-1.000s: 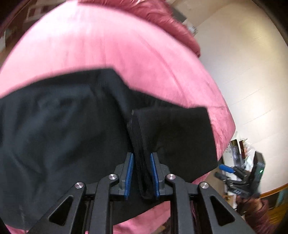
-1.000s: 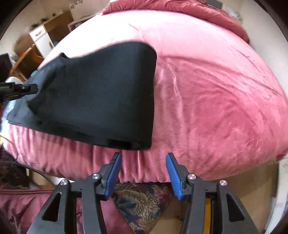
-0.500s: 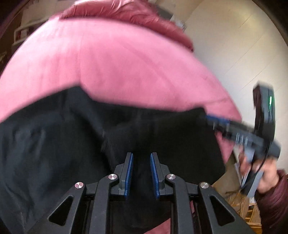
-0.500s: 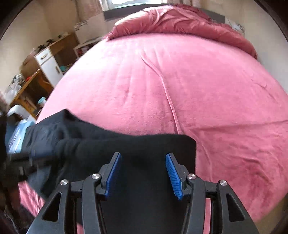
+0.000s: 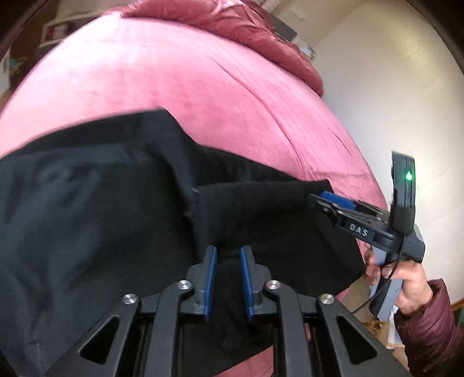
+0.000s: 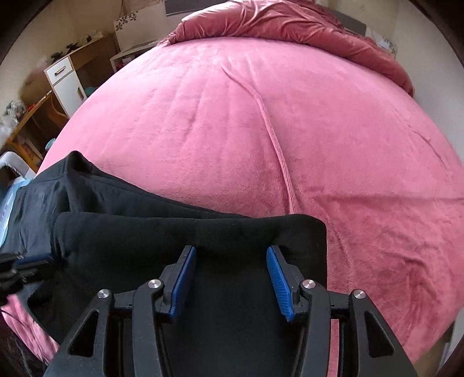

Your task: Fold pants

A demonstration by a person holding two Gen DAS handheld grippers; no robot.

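Pink bed [image 6: 261,139] carried the black pants [image 6: 121,243], their length running leftward. Your right gripper [image 6: 230,278], jaws spread, straddled the folded edge; your left gripper [image 5: 227,278] pinched cloth between narrow jaws.

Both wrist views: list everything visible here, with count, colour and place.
pants: one pair, black, lying at the near edge of the bed, a folded part on top.
bed cover: one, pink plush, spread over the whole bed.
duvet: one, darker pink, bunched at the far end of the bed.
cabinet: one, white drawer and door in a wooden frame, beside the bed on the left of the right wrist view.
wall: cream, beyond the bed in the left wrist view.
left gripper: blue pads, narrow gap, black cloth between them.
right gripper: blue pads, jaws wide apart over the folded pants.
right hand: holding the right gripper's handle, maroon sleeve.
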